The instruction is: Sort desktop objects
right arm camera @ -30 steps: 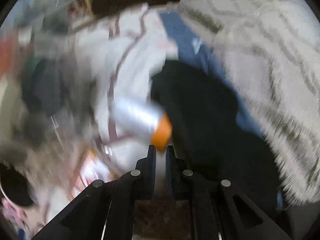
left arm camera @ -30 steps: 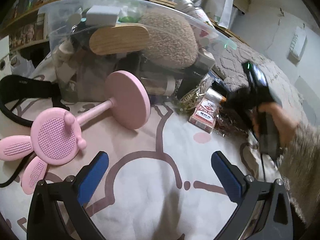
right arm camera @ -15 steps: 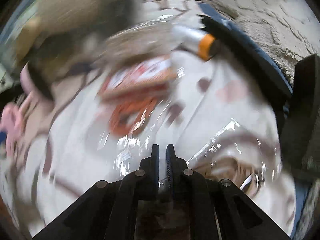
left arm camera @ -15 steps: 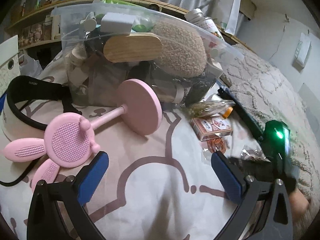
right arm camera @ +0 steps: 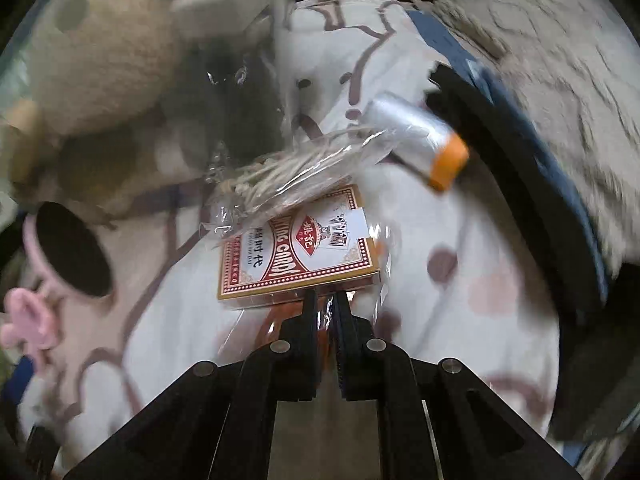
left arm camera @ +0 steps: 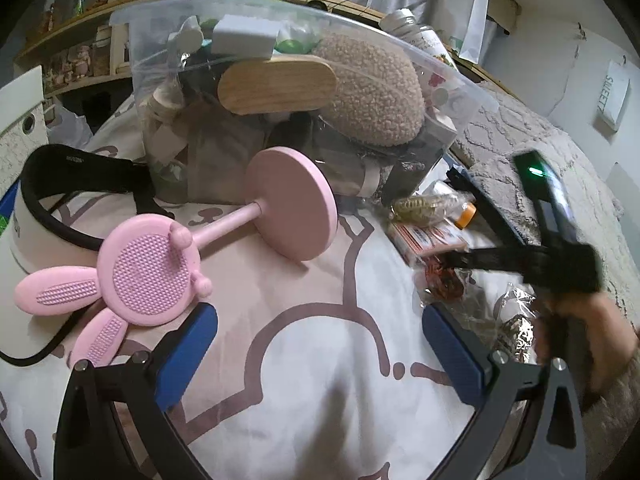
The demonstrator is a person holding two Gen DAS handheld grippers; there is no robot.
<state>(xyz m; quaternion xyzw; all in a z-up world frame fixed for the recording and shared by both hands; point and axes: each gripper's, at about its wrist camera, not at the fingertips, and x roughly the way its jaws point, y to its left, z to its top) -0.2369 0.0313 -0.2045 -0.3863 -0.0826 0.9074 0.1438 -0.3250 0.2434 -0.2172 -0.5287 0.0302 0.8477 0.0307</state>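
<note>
My left gripper is open and empty above the white bedsheet. A pink bunny-shaped stand lies just ahead to its left. My right gripper is shut, its tips at the near edge of a red playing-card box, over a clear bag with something orange inside; whether it pinches the bag I cannot tell. In the left wrist view the right gripper reaches in from the right toward the card box. A clear bag of sticks and a silver tube with an orange cap lie behind the box.
A clear storage bin full of items, with a wooden piece and a plush, stands at the back. A white visor with a black band lies at left. Crinkled clear bags lie at right. A grey textured blanket borders the right side.
The right gripper swung from over the lower bags to the near edge of the card box, staying shut. The left gripper drifted slightly; the pink stand now sits a little farther right in its view.
</note>
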